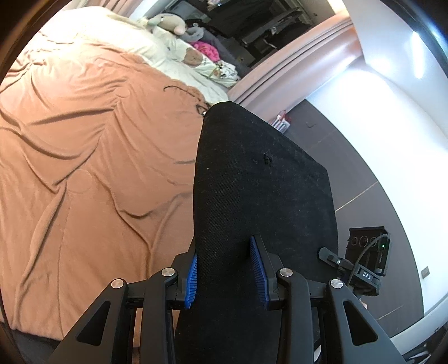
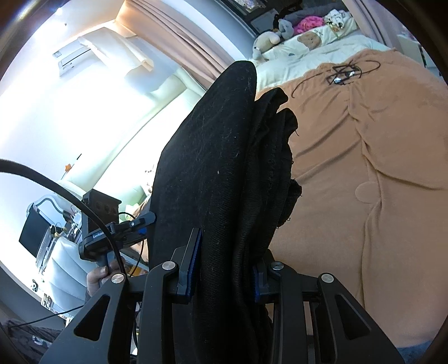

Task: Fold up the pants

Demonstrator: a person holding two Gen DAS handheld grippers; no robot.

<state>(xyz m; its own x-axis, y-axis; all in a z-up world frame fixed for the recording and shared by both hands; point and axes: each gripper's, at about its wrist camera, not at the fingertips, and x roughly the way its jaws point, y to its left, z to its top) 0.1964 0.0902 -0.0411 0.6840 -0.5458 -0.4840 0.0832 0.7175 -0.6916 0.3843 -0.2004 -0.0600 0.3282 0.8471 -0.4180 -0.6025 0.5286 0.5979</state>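
Observation:
The black pants (image 1: 260, 179) hang in the air above the bed, held by both grippers. My left gripper (image 1: 224, 268) is shut on a flat, smooth stretch of the cloth between its blue pads. My right gripper (image 2: 226, 268) is shut on a thicker, bunched part of the black pants (image 2: 221, 156), with folds and a frayed edge drooping to the right. The right gripper (image 1: 361, 266) also shows in the left wrist view at the cloth's right edge, and the left gripper (image 2: 117, 226) shows in the right wrist view on the left.
A bed with a wrinkled orange blanket (image 1: 84, 156) lies below. Black glasses (image 2: 343, 74) rest on the blanket. Pillows and plush toys (image 1: 173, 25) sit at the head. Grey floor (image 1: 364, 179) and a white wall are beside the bed. Curtains (image 2: 173, 36) hang by a bright window.

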